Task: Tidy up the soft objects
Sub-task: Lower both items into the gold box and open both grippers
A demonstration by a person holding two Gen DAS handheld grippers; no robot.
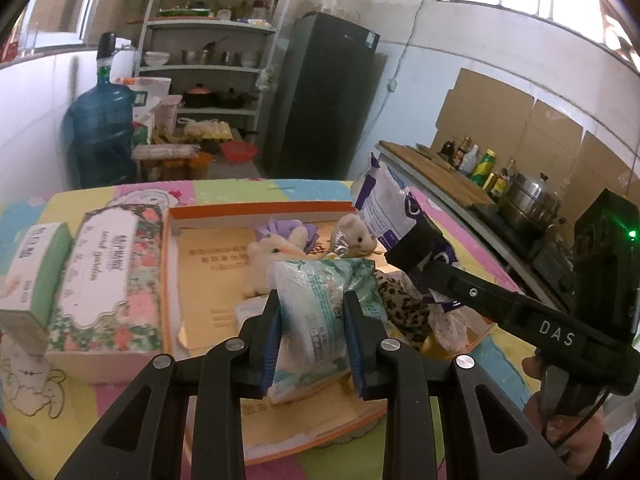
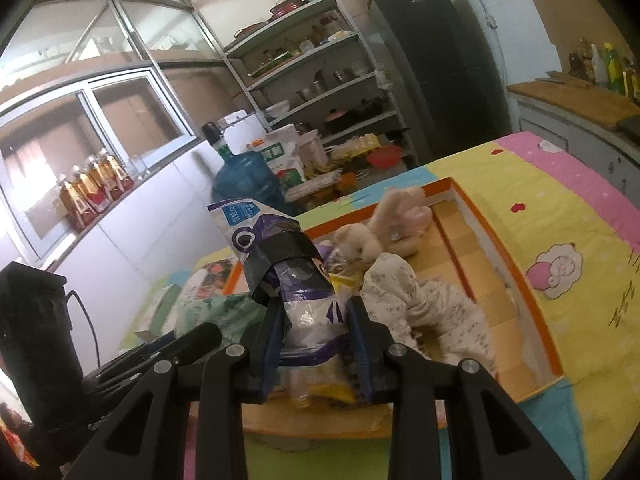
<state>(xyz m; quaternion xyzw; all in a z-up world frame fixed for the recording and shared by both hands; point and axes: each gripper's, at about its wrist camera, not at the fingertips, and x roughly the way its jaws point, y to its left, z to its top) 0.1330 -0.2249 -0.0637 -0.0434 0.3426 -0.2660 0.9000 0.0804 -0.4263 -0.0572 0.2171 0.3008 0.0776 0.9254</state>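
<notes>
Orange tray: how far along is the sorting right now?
Done: plush toys and a leopard-print cloth lie in the orange tray. In hand: left gripper holds a green tissue pack, right gripper a purple pack. Left: two boxes beside it.

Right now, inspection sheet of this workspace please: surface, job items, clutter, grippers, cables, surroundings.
Surface: table under a colourful cartoon cloth; on it an orange-rimmed shallow box.
Job's things: green-white soft pack; purple-white soft pack; in the box two plush toys, a pale printed cloth, a leopard-print cloth.
Clutter: floral tissue box and green-white carton, beside the box.
Grippers: left gripper shut on the green-white pack; right gripper shut on the purple-white pack, both above the box.
Cables: black cable below the right gripper's handle.
Surroundings: shelf rack, dark fridge, water jug, counter with bottles and steamer pot.
</notes>
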